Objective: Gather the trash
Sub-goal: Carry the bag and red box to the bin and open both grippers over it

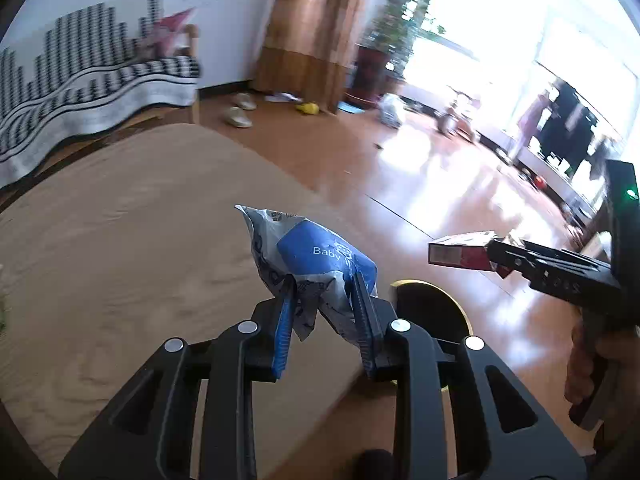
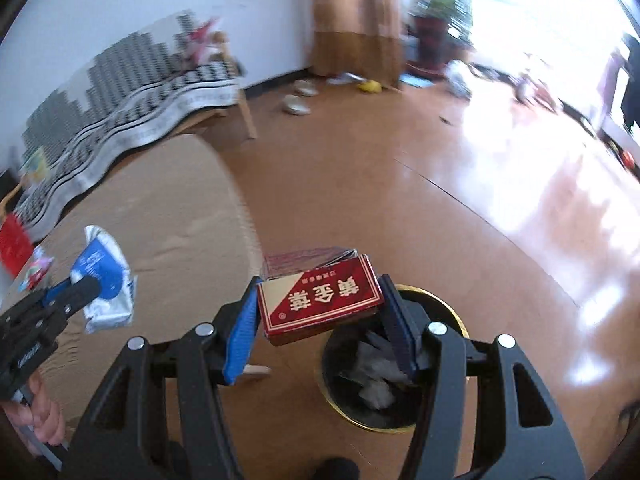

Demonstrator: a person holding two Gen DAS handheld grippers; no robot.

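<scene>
My left gripper (image 1: 324,280) is shut on a crumpled blue and silver baby wipes packet (image 1: 316,256) and holds it above the tan table edge; the packet also shows in the right wrist view (image 2: 104,280). My right gripper (image 2: 320,292) is shut on a red cigarette box (image 2: 320,300) and holds it just above and left of a black trash bin with a gold rim (image 2: 384,384). The bin holds crumpled white trash. In the left wrist view the bin (image 1: 432,312) lies right of my fingers, and the red box (image 1: 460,254) hangs beyond it.
A tan wooden table (image 1: 120,240) fills the left. A bench with a black and white cloth (image 1: 80,92) stands behind it. Slippers (image 1: 240,114), a yellow toy (image 1: 308,108) and a potted plant (image 1: 372,72) sit on the glossy wood floor. Red items (image 2: 16,240) lie at the table's left.
</scene>
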